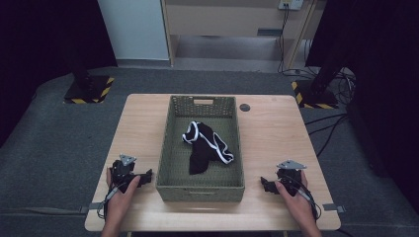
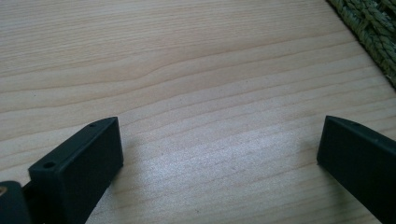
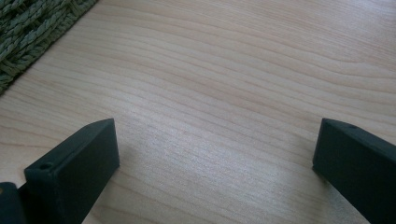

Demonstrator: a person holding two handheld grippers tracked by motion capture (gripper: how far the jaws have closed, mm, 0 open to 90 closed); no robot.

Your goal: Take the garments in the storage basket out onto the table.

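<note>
A green woven basket (image 1: 201, 186) stands in the middle of the wooden table (image 1: 276, 138). Inside it lies a crumpled black garment with white trim (image 1: 203, 145). My left gripper (image 1: 147, 176) rests low over the table just left of the basket's near corner, held by a hand. In the left gripper view it (image 2: 219, 140) is open over bare wood, and the basket's edge (image 2: 373, 28) shows at top right. My right gripper (image 1: 267, 185) sits to the right of the basket. Its own view shows it (image 3: 215, 140) open and empty, with the basket's weave (image 3: 28, 28) at top left.
A small dark round disc (image 1: 244, 107) lies on the table behind the basket's right corner. Bare wood stretches on both sides of the basket. Beyond the table are grey floor, stand bases with yellow-black tape (image 1: 89, 91) and cables (image 1: 326, 128).
</note>
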